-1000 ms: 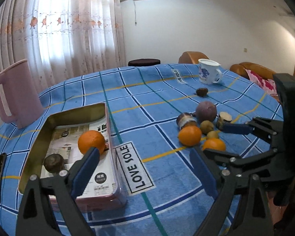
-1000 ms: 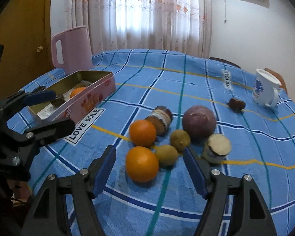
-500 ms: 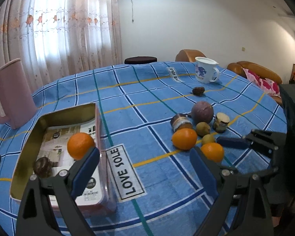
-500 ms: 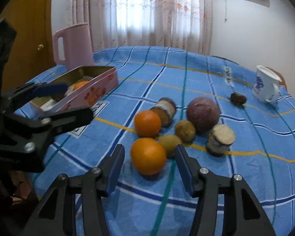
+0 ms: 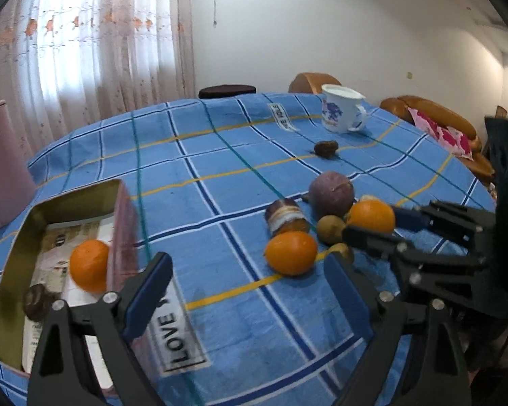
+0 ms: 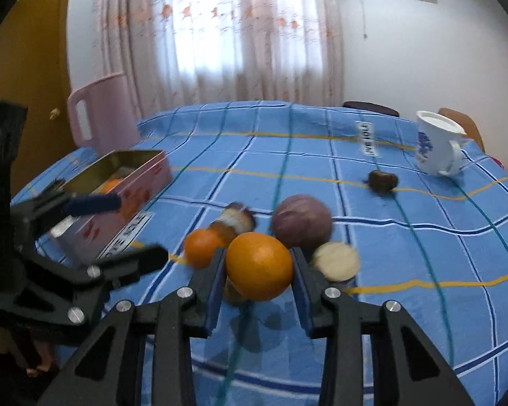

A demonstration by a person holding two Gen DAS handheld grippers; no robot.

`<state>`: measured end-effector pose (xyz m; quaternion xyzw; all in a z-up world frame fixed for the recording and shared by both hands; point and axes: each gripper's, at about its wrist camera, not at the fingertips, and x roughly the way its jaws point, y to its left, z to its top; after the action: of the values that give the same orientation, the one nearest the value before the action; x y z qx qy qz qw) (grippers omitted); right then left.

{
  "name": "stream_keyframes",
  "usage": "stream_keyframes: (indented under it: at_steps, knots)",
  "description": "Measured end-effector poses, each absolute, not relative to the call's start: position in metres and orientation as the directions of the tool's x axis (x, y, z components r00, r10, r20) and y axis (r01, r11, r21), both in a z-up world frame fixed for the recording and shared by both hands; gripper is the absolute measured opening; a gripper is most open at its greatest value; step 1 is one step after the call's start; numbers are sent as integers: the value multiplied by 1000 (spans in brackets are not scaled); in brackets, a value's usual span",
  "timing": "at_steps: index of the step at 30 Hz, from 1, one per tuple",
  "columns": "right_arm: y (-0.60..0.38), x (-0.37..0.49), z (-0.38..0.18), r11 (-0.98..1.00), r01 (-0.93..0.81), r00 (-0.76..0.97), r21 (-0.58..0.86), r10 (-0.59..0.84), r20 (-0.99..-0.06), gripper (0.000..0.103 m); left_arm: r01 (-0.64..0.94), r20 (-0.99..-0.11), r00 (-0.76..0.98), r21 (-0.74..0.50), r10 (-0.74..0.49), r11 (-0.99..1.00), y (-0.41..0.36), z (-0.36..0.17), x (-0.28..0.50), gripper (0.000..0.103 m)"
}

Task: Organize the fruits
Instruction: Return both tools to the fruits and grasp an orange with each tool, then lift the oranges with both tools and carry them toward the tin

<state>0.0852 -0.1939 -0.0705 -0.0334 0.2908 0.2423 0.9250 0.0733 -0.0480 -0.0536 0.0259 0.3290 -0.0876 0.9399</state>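
Your right claw (image 6: 258, 267) has just been closing, and its blue pads now press both sides of an orange (image 6: 259, 265); a shadow on the cloth beneath the fruit shows it is lifted clear of the worktop (image 6: 423, 253). The orange is round, so it has no long axis to speak of. At ten o'clock from it lies a second orange (image 6: 202, 247), at one o'clock a purple fruit (image 6: 301, 224), and at three o'clock a pale cut-faced piece (image 6: 336, 261). A small jar (image 6: 233, 222) lies on its side beyond the second orange, its long axis running from seven to one o'clock.

Your left claw (image 5: 247, 291) is spread wide with nothing between its pads, tilted down over the blue checked cloth. At nine o'clock from it sits the open tin (image 5: 118, 237), which holds one orange (image 5: 88, 265) and a dark round fruit (image 5: 37, 301).

The left wrist view looks down into the tin and shows your right claw from the side at three o'clock. It also shows two small kiwi-like fruits (image 5: 330, 229), which the right wrist view does not show clearly. The right wrist view shows the pink jug (image 6: 101, 115) whole, behind the tin at ten o'clock. Both views show the white mug (image 6: 437, 149) and a small dark fruit (image 6: 383, 180) towards the far edge.
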Motion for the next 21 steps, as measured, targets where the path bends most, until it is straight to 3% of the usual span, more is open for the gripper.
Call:
stream_keyframes:
  at_steps: [3, 4, 12, 18, 21]
  knots:
    - [-203, 91, -69, 892, -443, 727, 89, 416, -547, 38, 191, -648, 745, -20, -158, 981, -54, -60, 83, 86]
    - [-206, 92, -68, 896, -434, 734, 88, 409, -543, 38, 204, -659, 732, -33, -175, 978, -55, -61, 85, 79]
    - [-210, 94, -68, 894, -437, 738, 101, 421, -527, 38, 224, -701, 672, -117, -240, 968, -60, -68, 103, 66]
    - [-210, 91, -68, 887, -448, 740, 108, 436, -513, 38, 251, -695, 661, -152, -284, 956, -60, -70, 102, 44]
    - [-211, 90, -68, 886, -451, 742, 108, 440, -505, 38, 247, -689, 673, -135, -270, 960, -61, -69, 100, 43]
